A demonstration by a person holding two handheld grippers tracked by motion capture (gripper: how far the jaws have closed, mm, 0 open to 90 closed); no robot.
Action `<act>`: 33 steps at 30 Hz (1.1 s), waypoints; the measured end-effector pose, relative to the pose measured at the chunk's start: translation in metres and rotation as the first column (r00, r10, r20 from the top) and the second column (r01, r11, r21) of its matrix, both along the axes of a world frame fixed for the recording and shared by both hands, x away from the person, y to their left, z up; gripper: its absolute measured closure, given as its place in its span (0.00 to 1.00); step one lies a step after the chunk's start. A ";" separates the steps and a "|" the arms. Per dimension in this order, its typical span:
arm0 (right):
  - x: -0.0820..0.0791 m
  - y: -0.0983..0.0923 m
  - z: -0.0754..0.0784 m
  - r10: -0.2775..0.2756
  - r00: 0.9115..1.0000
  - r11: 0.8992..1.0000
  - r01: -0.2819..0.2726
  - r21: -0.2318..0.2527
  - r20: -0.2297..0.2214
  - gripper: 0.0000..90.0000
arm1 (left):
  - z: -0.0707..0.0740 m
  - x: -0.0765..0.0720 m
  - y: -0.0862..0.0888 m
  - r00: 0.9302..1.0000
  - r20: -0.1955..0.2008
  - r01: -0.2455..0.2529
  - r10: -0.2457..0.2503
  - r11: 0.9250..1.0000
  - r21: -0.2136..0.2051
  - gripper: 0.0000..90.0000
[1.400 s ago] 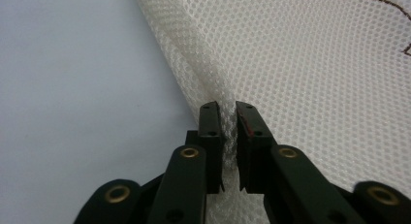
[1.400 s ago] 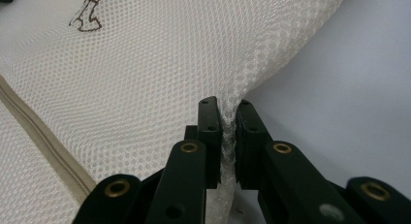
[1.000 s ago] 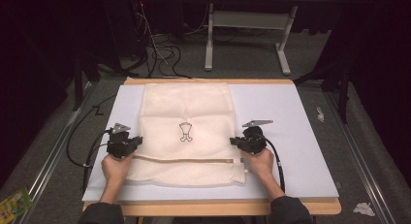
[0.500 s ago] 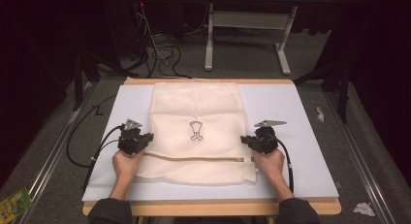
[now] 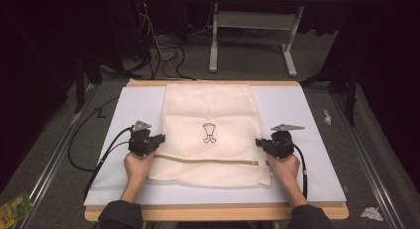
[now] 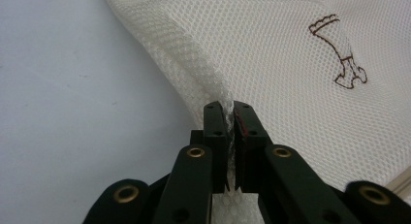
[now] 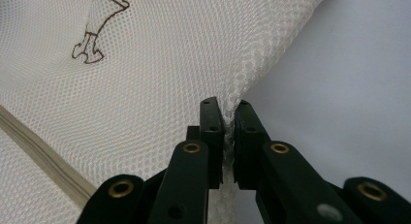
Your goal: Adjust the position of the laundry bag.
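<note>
A cream mesh laundry bag (image 5: 210,120) with a small brown emblem (image 5: 210,132) and a zip line (image 5: 208,161) lies on the white table mat (image 5: 302,110). My left gripper (image 5: 161,139) is shut on the bag's left edge; the mesh (image 6: 271,54) is pinched between its black jaws (image 6: 229,112). My right gripper (image 5: 259,142) is shut on the bag's right edge, with mesh (image 7: 184,54) bunched between its jaws (image 7: 227,110). A hand holds each gripper from below.
The mat lies on a wooden table (image 5: 218,211) with bare mat left and right of the bag. Black cables (image 5: 99,159) trail off the left side. Behind the table stands a white frame (image 5: 252,45) amid floor cables; crumpled paper (image 5: 371,213) lies at the lower right.
Both grippers have carried the bag to the right across the mat, keeping their hold on its two edges.
</note>
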State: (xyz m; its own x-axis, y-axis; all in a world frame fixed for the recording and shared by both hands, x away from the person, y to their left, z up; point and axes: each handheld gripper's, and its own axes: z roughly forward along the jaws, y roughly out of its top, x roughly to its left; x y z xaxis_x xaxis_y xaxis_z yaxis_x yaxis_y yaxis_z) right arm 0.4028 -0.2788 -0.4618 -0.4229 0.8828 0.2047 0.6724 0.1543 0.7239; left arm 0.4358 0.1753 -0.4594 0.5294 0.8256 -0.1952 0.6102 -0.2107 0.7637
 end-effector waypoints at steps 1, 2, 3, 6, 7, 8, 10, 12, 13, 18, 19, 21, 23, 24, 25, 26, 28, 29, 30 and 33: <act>0.000 -0.001 0.000 -0.002 1.000 1.000 0.002 0.000 0.005 0.96 | 0.001 0.000 -0.002 1.000 0.006 0.003 -0.003 1.000 0.007 0.95; -0.001 -0.003 0.000 -0.004 1.000 1.000 0.004 -0.004 0.003 0.96 | 0.001 0.000 -0.005 1.000 0.015 0.007 -0.007 1.000 0.022 0.95; -0.001 -0.004 0.000 -0.007 1.000 1.000 0.007 -0.003 0.004 0.96 | 0.002 0.000 -0.007 1.000 0.022 0.013 -0.013 0.999 0.031 0.95; -0.002 -0.009 0.000 -0.018 1.000 1.000 0.018 -0.004 0.006 0.96 | 0.003 0.000 -0.013 0.999 0.030 0.021 -0.022 0.999 0.024 0.95; -0.003 -0.011 0.000 -0.021 1.000 1.000 0.021 -0.005 0.007 0.96 | 0.002 0.000 -0.014 0.999 0.027 0.022 -0.022 1.000 0.014 0.95; -0.004 -0.014 0.000 -0.025 1.000 1.000 0.025 -0.004 0.007 0.96 | 0.001 0.001 -0.015 1.000 0.023 0.020 -0.020 1.000 0.008 0.95; -0.005 -0.017 0.001 -0.032 0.999 0.999 0.032 -0.003 0.007 0.96 | 0.001 0.001 -0.018 0.999 0.020 0.027 -0.027 1.000 0.006 0.95; -0.006 -0.020 0.002 -0.038 0.999 0.999 0.038 -0.006 0.012 0.96 | 0.001 0.001 -0.022 0.999 0.023 0.035 -0.035 0.999 0.016 0.95; -0.006 -0.022 0.002 -0.040 0.999 0.999 0.040 -0.008 0.018 0.96 | 0.002 0.001 -0.025 0.999 0.026 0.040 -0.041 0.999 0.025 0.95; -0.009 -0.031 0.003 -0.060 0.998 0.998 0.061 -0.006 0.017 0.96 | 0.003 0.003 -0.036 0.998 0.032 0.056 -0.057 0.998 0.034 0.95; -0.010 -0.033 0.003 -0.066 0.998 0.998 0.066 -0.005 0.016 0.95 | 0.003 0.003 -0.038 0.998 0.030 0.058 -0.059 0.998 0.031 0.95; -0.011 -0.036 0.003 -0.073 0.997 0.997 0.073 -0.004 0.017 0.95 | 0.003 0.004 -0.040 0.998 0.029 0.062 -0.063 0.998 0.023 0.95; -0.012 -0.040 0.002 -0.079 0.997 0.997 0.079 -0.002 0.016 0.95 | 0.003 0.004 -0.044 0.997 0.031 0.067 -0.068 0.997 0.029 0.95; -0.012 -0.042 0.002 -0.082 0.996 0.997 0.082 0.000 0.017 0.95 | 0.002 0.004 -0.046 0.997 0.032 0.070 -0.071 0.997 0.028 0.95; -0.012 -0.043 0.002 -0.085 0.996 0.996 0.085 -0.002 0.017 0.95 | 0.002 0.004 -0.047 0.997 0.033 0.072 -0.072 0.997 0.028 0.95; -0.013 -0.045 0.002 -0.090 0.996 0.996 0.090 0.001 0.016 0.95 | 0.002 0.004 -0.049 0.997 0.031 0.071 -0.072 0.997 0.025 0.95; -0.013 -0.047 0.001 -0.095 0.995 0.995 0.095 0.001 0.014 0.95 | 0.001 0.004 -0.052 0.997 0.033 0.075 -0.076 0.996 0.040 0.94; -0.013 -0.048 0.001 -0.098 0.995 0.995 0.098 0.000 0.012 0.95 | 0.001 0.004 -0.053 0.996 0.037 0.078 -0.080 0.996 0.046 0.94; -0.013 -0.049 0.001 -0.097 0.995 0.995 0.097 -0.008 0.014 0.95 | 0.002 0.004 -0.054 0.996 0.037 0.080 -0.081 0.996 0.043 0.94; -0.014 -0.051 0.000 -0.108 0.994 0.994 0.108 -0.008 0.013 0.95 | 0.001 0.004 -0.056 0.996 0.040 0.080 -0.082 0.996 0.042 0.94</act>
